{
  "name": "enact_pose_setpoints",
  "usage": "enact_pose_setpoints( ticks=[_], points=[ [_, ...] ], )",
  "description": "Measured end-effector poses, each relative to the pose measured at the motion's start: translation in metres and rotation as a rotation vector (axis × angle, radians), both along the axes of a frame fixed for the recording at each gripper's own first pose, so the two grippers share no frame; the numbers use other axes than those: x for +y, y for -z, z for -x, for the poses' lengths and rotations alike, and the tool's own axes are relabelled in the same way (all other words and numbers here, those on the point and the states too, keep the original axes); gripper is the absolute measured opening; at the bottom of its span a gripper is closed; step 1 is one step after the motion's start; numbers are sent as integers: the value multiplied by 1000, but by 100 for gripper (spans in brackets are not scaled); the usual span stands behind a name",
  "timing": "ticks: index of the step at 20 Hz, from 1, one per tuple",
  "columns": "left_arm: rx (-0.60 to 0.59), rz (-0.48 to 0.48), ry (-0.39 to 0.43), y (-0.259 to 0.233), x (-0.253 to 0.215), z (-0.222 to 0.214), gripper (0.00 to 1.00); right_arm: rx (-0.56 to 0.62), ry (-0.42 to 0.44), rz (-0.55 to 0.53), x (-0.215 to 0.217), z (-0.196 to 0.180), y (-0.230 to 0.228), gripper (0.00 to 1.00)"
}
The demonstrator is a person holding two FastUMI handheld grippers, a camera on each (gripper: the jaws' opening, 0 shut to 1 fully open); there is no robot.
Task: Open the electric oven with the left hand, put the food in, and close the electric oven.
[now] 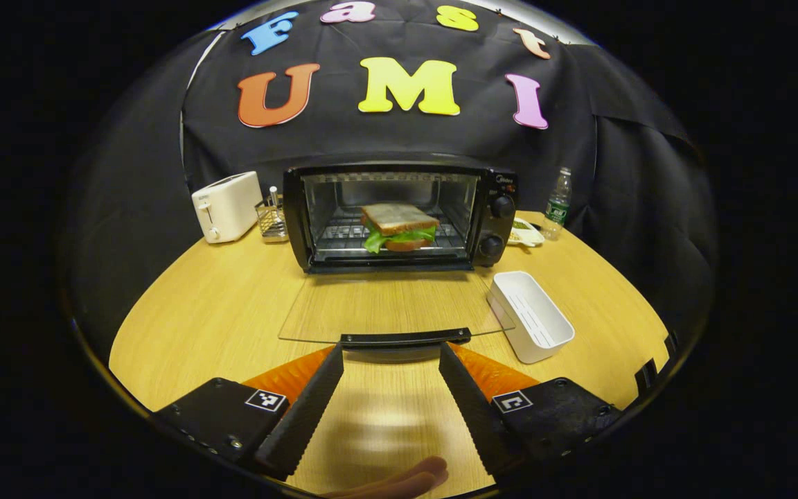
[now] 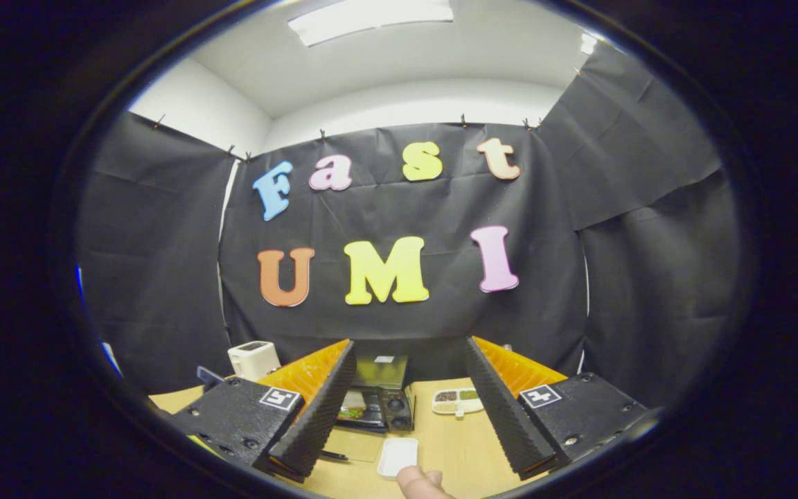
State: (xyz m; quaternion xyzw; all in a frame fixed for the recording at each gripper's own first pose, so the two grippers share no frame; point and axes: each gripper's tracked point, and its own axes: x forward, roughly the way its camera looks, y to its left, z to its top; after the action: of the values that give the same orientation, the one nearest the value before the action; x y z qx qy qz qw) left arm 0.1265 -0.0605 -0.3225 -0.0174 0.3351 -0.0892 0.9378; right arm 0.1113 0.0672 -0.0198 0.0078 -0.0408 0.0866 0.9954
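Black oven [image 1: 399, 215] open, sandwich [image 1: 399, 227] on rack

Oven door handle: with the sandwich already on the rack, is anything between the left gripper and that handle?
Nothing visible. In the left gripper view the open left gripper sits just short of the door handle with only bare table between. The white tray lies off to the side, and the sandwich sits inside the oven.
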Motion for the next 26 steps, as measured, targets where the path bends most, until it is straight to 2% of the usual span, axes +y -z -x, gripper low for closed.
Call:
enact_pose_setpoints(
  ticks=[3, 4, 5, 6, 9, 10, 11, 12, 13, 16, 17, 19, 20, 21, 26],
  points=[
    [53, -13, -6, 19, -10, -3, 92, -37, 1, 26, -17, 12, -17, 100],
    [62, -15, -9, 24, -12, -6, 93, -49, 11, 41, -23, 16, -20, 89],
    [69, -19, -11, 27, -14, -10, 93, -58, 11, 52, -24, 18, -23, 100],
    [79, -25, -12, 31, -15, -13, 93, -65, 15, 57, -26, 19, -26, 89],
    [99, -36, -6, 40, -20, -17, 93, -57, 28, 58, -35, 17, -22, 89],
    [106, -40, -3, 42, -21, -18, 93, -51, 35, 55, -38, 15, -19, 100],
    [109, -46, -7, 45, -20, -19, 93, -37, 42, 48, -42, 11, -14, 100],
    [112, -50, -5, 47, -21, -21, 93, -18, 47, 41, -45, 7, -8, 90],
    [115, -53, -2, 50, -22, -22, 93, 1, 50, 37, -47, 4, -2, 89],
    [124, -60, -14, 57, -20, -28, 93, 50, 40, 21, -47, -4, 9, 90],
    [130, -61, -15, 59, -20, -29, 93, 63, 35, 18, -47, -6, 13, 100],
    [133, -64, -16, 61, -19, -31, 93, 81, 33, 17, -49, -10, 17, 100],
    [129, -65, -15, 59, -19, -32, 93, 86, 32, 13, -49, -11, 18, 89],
    [126, -62, -16, 58, -19, -34, 94, 90, 32, 10, -50, -12, 19, 100],
    [106, -59, -21, 44, -19, -37, 94, 105, 55, 6, -57, -19, 26, 100]
  ],
)
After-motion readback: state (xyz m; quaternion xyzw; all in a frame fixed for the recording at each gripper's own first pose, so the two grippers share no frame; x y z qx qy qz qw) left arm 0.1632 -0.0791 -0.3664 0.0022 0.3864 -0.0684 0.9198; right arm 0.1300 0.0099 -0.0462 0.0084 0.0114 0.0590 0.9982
